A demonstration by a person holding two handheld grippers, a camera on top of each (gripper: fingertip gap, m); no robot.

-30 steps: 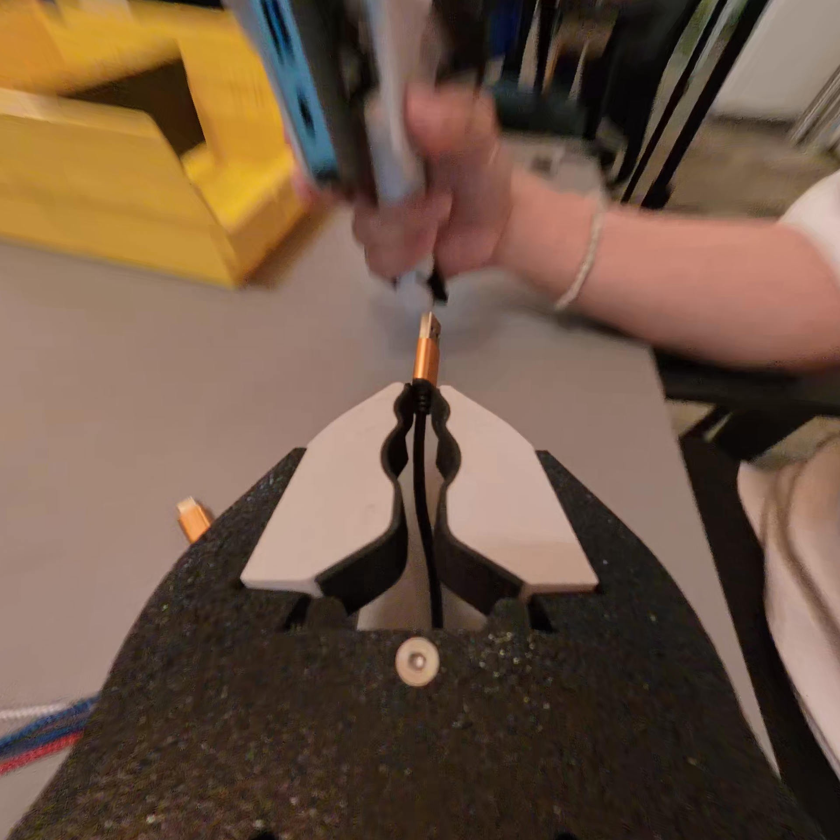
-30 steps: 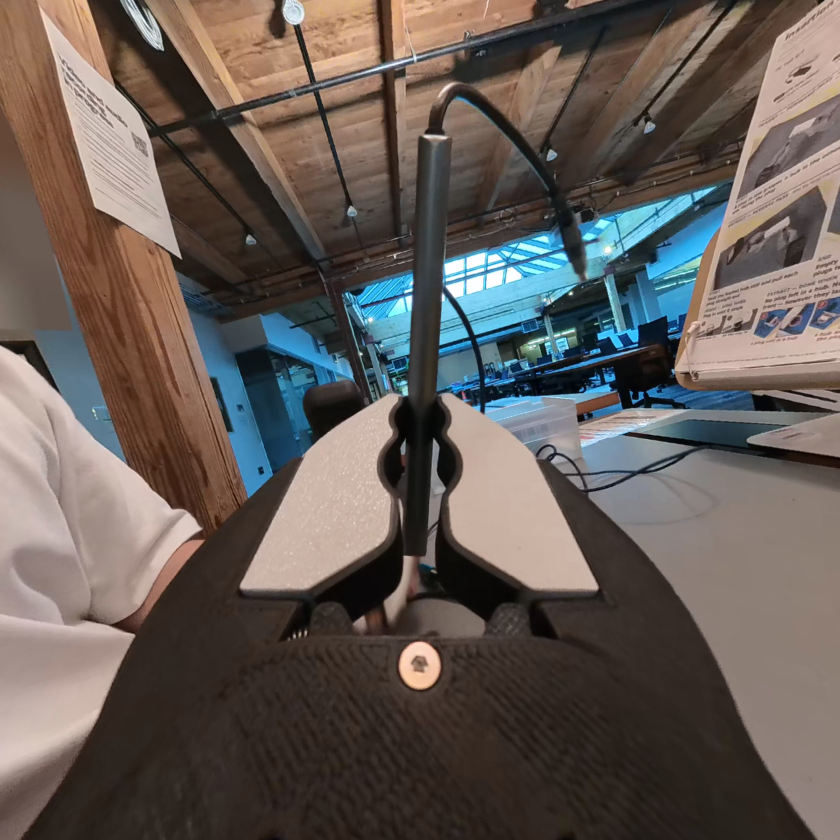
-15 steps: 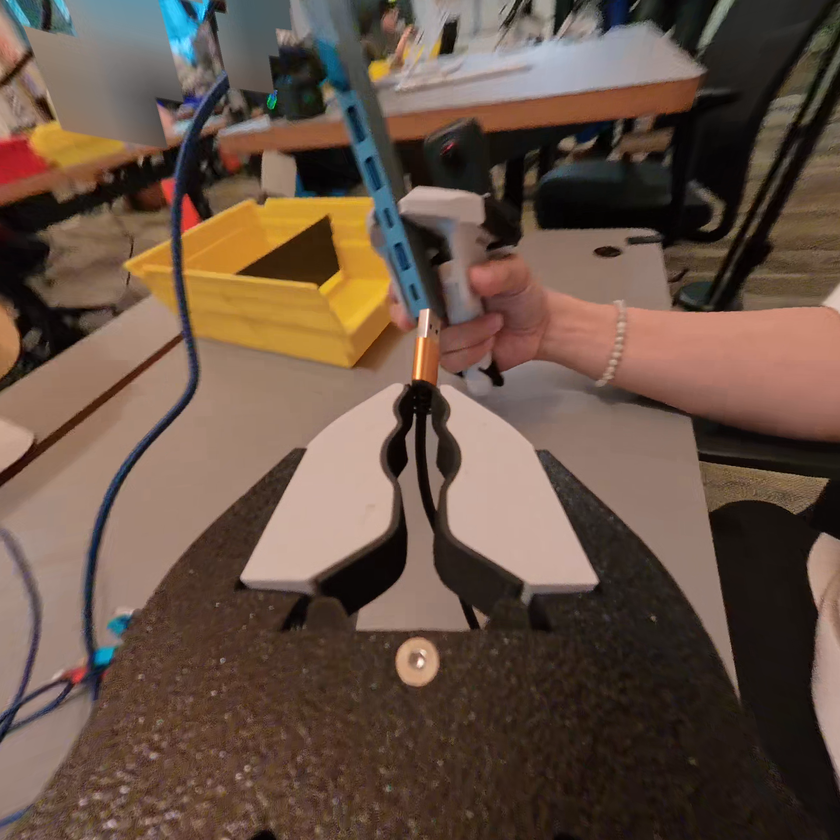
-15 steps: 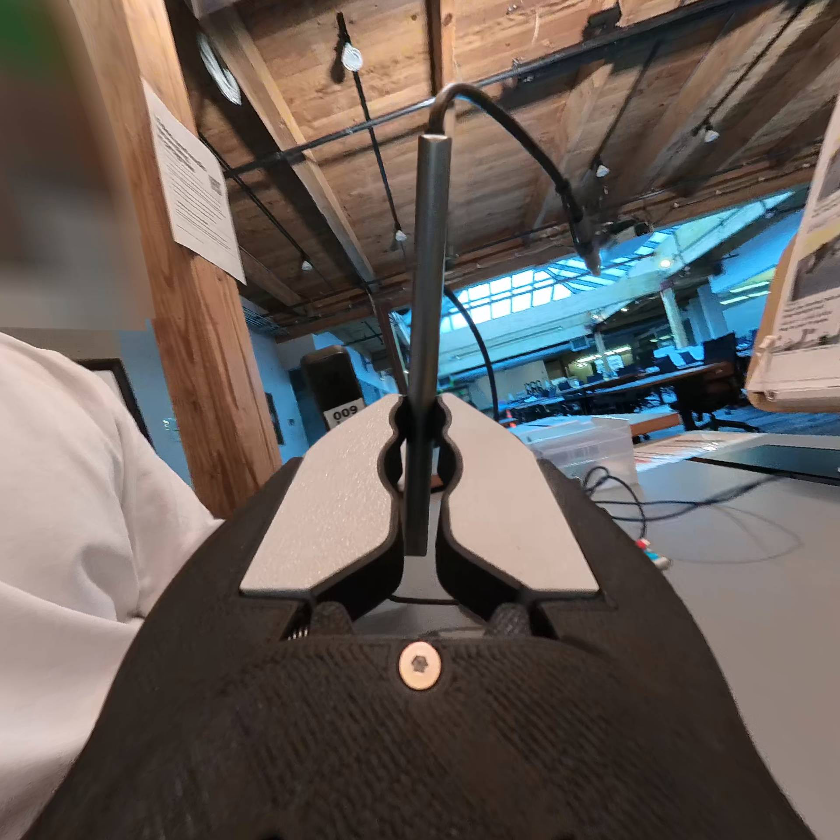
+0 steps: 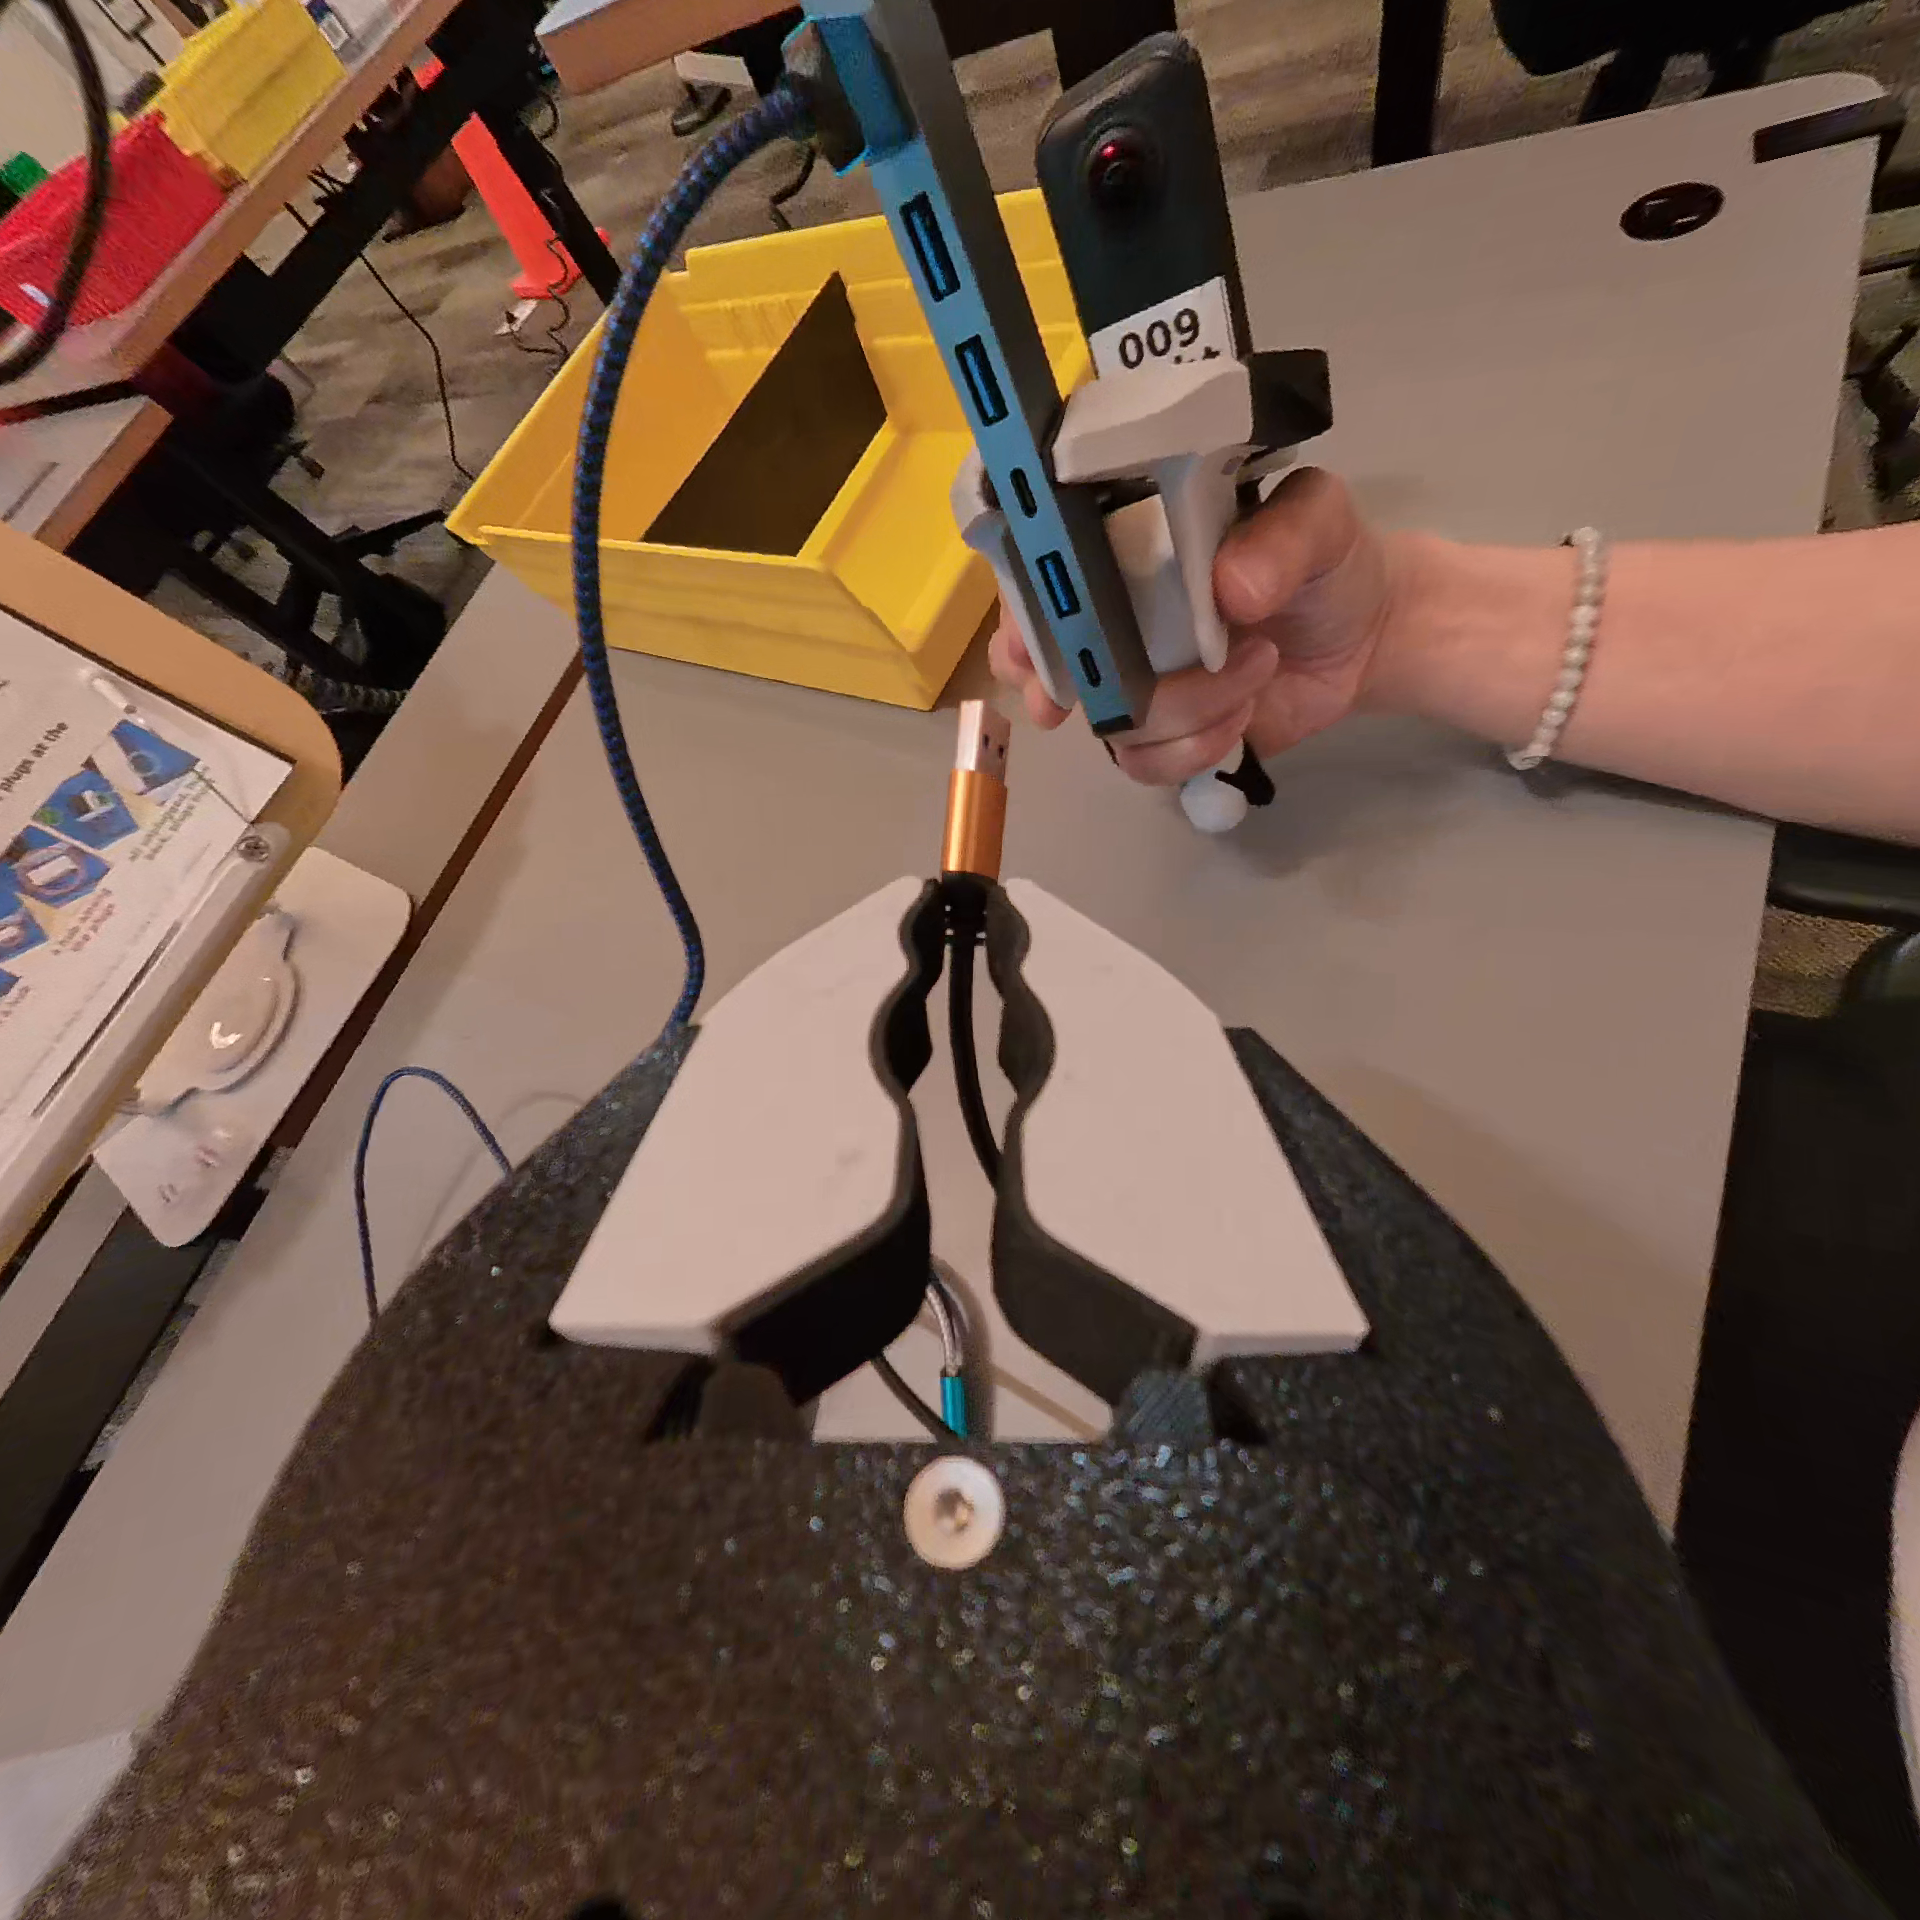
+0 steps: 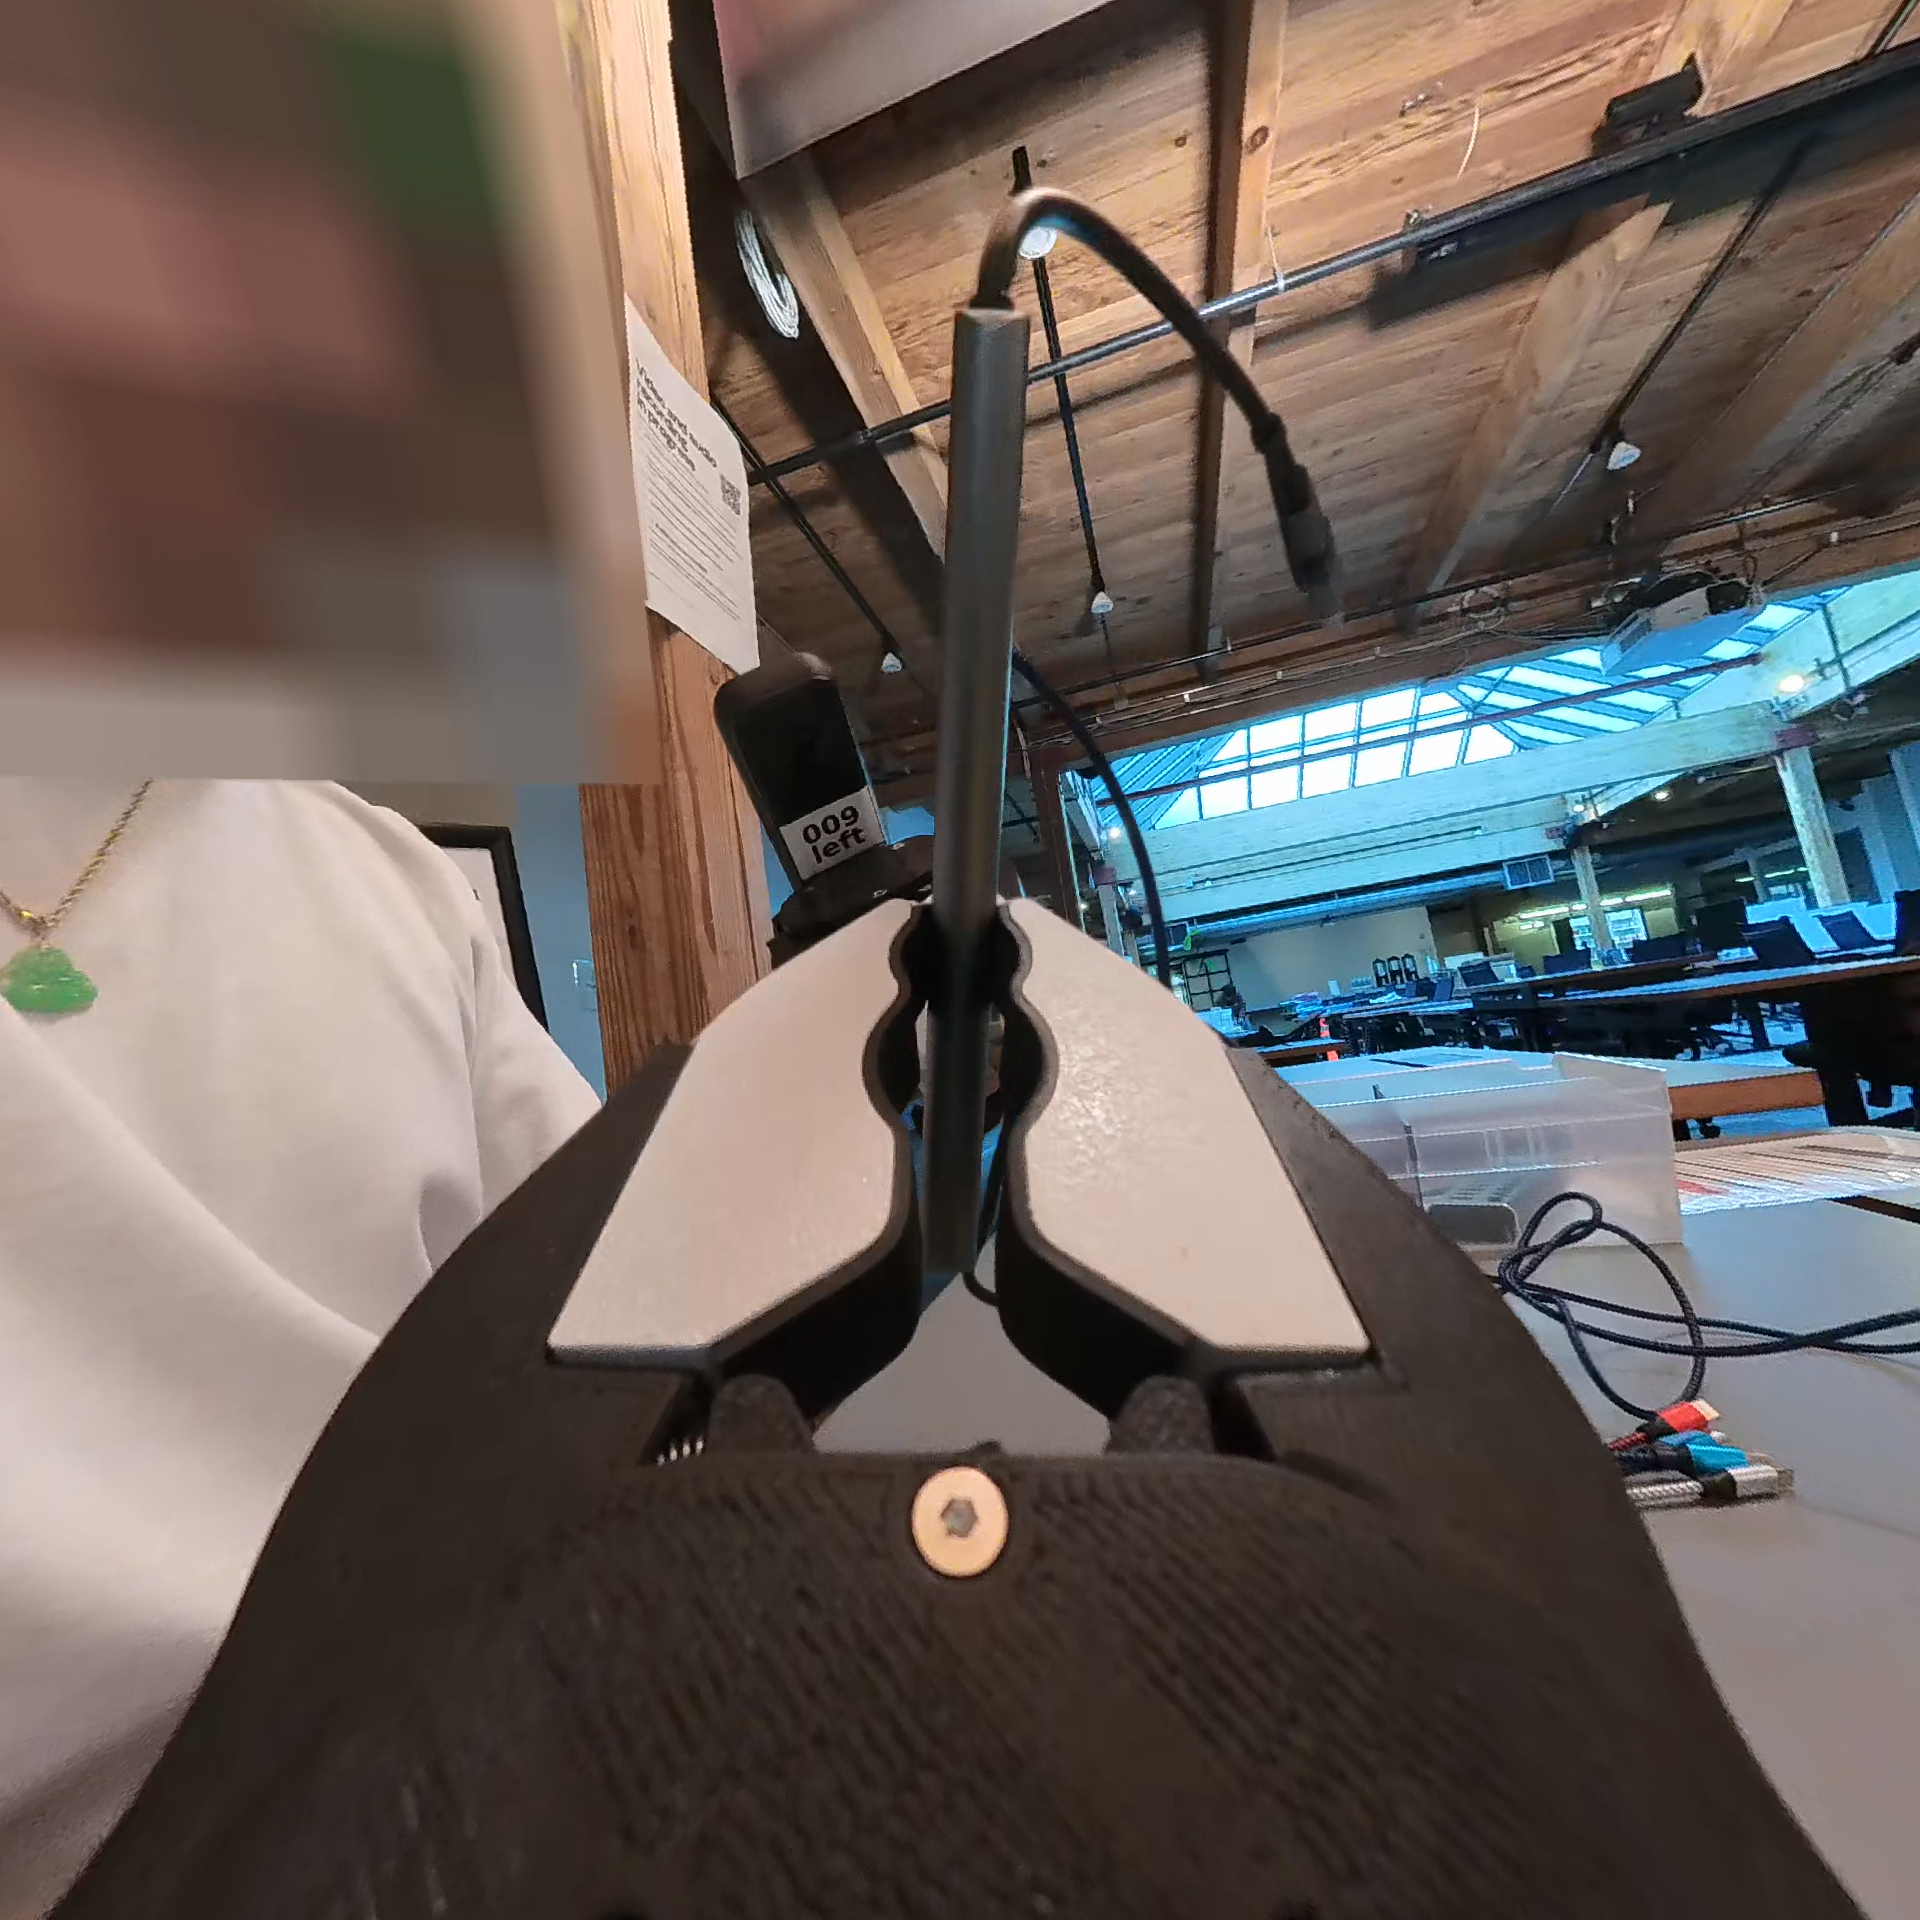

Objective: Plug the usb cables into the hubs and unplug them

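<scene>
While both hand-held grippers stay clamped, the orange plug now sits below the hub.

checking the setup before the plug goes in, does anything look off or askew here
Nothing looks damaged or spilled. The orange usb plug sits straight in the left gripper, not yet in the blue hub. The right gripper holds that hub tilted, its braided cable hanging loose.

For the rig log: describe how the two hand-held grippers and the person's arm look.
Each hand-held gripper, left and right, has pale grey wavy-edged fingers with black inner pads, a speckled black body and a silver screw. The right one carries a dark camera with a white sticker. The hand wears a bead bracelet; the sleeve is white.
</scene>
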